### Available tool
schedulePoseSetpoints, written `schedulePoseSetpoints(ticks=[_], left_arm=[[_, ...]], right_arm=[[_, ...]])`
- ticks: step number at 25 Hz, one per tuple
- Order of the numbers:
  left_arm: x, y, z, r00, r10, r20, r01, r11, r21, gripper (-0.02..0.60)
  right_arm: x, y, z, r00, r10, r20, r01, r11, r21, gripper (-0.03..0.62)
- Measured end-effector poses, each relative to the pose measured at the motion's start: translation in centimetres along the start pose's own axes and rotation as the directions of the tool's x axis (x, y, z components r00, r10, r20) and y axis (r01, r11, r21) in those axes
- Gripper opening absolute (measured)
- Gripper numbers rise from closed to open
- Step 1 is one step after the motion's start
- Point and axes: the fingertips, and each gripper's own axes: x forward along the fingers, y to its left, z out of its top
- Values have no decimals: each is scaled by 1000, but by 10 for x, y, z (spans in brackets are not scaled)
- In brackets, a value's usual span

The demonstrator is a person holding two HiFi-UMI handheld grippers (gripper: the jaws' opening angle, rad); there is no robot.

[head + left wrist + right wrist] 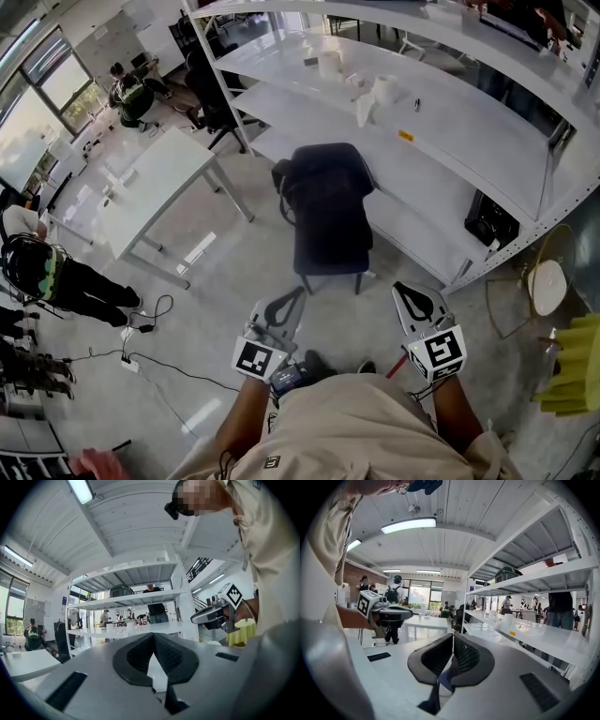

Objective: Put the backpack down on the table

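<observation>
A dark navy backpack (322,178) lies on a dark blue chair (330,246) in front of the white shelving, a strap hanging off its left side. My left gripper (292,302) and right gripper (415,298) are side by side, short of the chair and not touching it. Both point roughly level towards the shelves. In the left gripper view my left gripper (153,637) has its jaws pressed together with nothing in them, and the right gripper (212,614) shows at the right. The right gripper (453,637) is shut and empty too.
A long white shelving unit (441,141) runs behind the chair, with paper rolls (380,92) and small items on it. A white table (150,178) stands to the left. Cables (141,361) lie on the floor. People are at the far left, a yellow thing (574,370) at the right.
</observation>
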Motion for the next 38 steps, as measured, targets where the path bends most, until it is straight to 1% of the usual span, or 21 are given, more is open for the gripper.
schedulePoseSetpoints(ticks=[6, 16, 20, 24, 31, 35, 38], left_arm=[[-3, 34, -3, 1000, -21, -5, 21, 1000, -13, 14], [-6, 87, -14, 998, -59, 21, 59, 998, -38, 14], [-8, 101, -20, 997, -74, 27, 75, 996, -52, 14], [-1, 112, -27, 997, -75, 22, 76, 995, -70, 14], [30, 115, -34, 997, -70, 12, 71, 995, -75, 14], [53, 115, -31, 999, -43, 4, 43, 996, -81, 14], [75, 114, -29, 1000, -24, -10, 24, 998, -66, 14]], right_arm=[[29, 10, 9, 1000, -25, -12, 25, 1000, 5, 27], [81, 28, 27, 998, -64, -19, 64, 998, -10, 26], [97, 35, 31, 997, -73, -23, 73, 997, -13, 27], [108, 37, 29, 997, -64, -39, 64, 998, -9, 26], [121, 4, 22, 997, -57, -46, 57, 998, 2, 26], [128, -23, 16, 998, -35, -49, 36, 999, 11, 27], [136, -48, 19, 999, -11, -34, 11, 1000, 8, 26]])
